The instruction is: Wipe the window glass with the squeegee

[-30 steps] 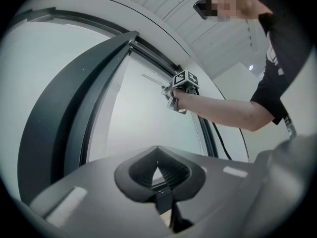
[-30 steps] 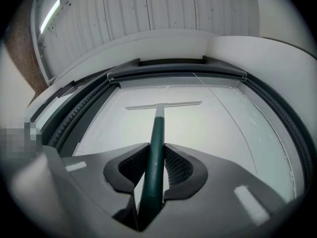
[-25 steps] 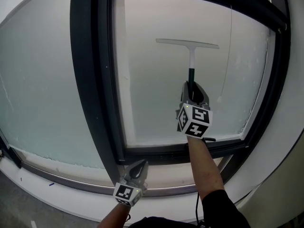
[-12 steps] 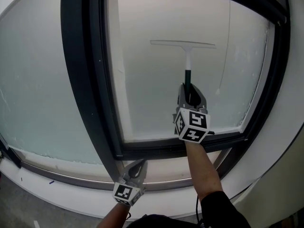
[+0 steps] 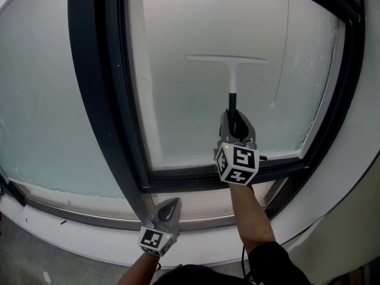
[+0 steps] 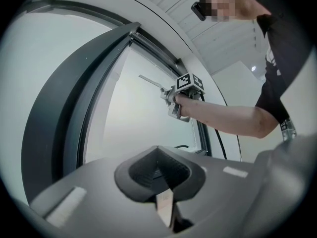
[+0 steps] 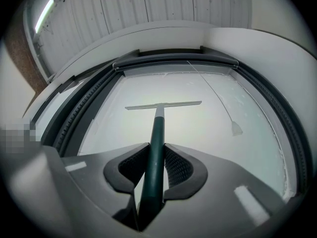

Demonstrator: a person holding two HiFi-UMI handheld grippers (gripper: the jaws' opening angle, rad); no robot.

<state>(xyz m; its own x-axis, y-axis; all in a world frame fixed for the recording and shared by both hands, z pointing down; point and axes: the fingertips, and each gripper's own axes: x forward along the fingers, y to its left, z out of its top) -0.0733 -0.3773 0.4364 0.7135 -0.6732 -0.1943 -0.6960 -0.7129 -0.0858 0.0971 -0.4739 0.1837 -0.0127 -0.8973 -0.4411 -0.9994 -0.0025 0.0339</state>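
Head view puts our squeegee (image 5: 227,60) at upper centre, blade on the glass (image 5: 190,117), the right gripper (image 5: 237,116) fingers clenching its handle. The left gripper (image 5: 171,206) hangs low, closed, empty. Mid-stroke, we judge; next, an even downward pull.

Bright and even, lit by pale daylight through the milky window glass (image 5: 190,117); silhouetted nearly black at the frame (image 5: 95,100); topped up by a ceiling strip light (image 7: 43,15) in the right gripper view; bowed hard at the edges, black-cornered in both gripper views; soft nearest the lens.
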